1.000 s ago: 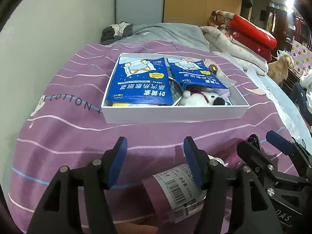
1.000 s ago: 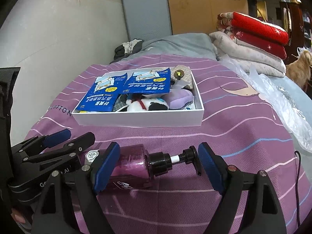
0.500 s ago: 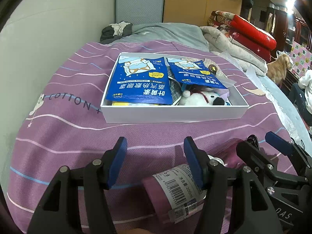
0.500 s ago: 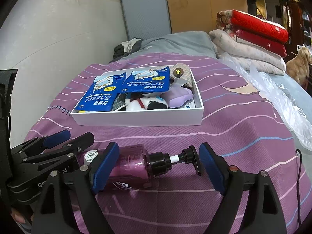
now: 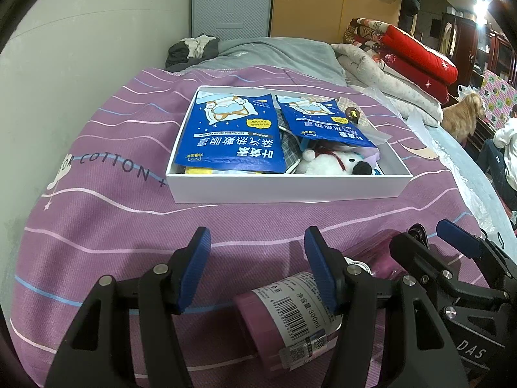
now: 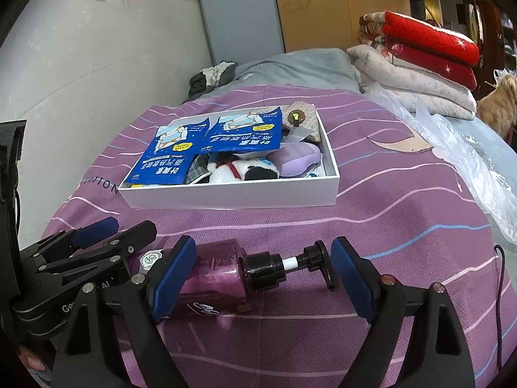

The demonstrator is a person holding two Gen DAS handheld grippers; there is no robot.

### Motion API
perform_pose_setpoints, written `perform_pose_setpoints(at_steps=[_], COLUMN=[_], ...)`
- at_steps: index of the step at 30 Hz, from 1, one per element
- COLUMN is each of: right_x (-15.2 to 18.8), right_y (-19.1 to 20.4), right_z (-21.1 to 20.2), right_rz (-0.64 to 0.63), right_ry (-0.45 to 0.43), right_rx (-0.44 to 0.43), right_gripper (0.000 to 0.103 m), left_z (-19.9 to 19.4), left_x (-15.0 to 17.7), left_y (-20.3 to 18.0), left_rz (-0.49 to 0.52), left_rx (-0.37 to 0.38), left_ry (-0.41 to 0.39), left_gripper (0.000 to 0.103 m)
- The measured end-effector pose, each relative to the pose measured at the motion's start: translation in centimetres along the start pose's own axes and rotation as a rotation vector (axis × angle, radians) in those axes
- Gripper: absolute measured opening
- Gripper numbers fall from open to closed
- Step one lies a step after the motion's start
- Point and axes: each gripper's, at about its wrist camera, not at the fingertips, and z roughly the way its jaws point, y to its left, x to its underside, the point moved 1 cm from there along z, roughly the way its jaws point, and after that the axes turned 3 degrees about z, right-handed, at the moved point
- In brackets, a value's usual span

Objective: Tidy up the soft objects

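The purple pump bottle [image 6: 223, 278] lies on its side on the bed's purple striped blanket [image 6: 387, 226], on the near side of the white box [image 6: 232, 195], apart from it. The right tongs [image 6: 258, 278] stand wide around it, one pad by the bottle's body and the other just past the pump head; neither visibly presses. The left tongs [image 5: 257, 268] are also wide, set over the bottle's labelled base end [image 5: 290, 310], holding nothing.

The box already holds two blue pouches [image 5: 232, 135], a white plush toy [image 5: 332, 165] and a lilac soft item [image 6: 297, 158], so it looks nearly full.

A sound grasp would likely close on the firm body rather than the pump neck, which could slip or depress. Lifting level and clearing the box's near wall before lowering should avoid tipping the contents.

Against the earlier frames, little differs: both tongs keep the same spread and the bottle has not shifted; the views only sit marginally higher, showing slightly more of the box's interior.
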Motion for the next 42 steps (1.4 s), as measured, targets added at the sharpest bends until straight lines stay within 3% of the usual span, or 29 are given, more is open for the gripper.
perform_pose_setpoints(at_steps=[42], right_x=[-0.04], right_y=[-0.1], right_z=[0.39], right_rz=[0.018], right_ry=[0.012], right_rx=[-0.016], right_gripper=[0.088], left_z=[0.36], left_x=[0.1], left_y=[0.03], left_rz=[-0.013], left_rx=[0.015], left_ry=[0.012], left_gripper=[0.066])
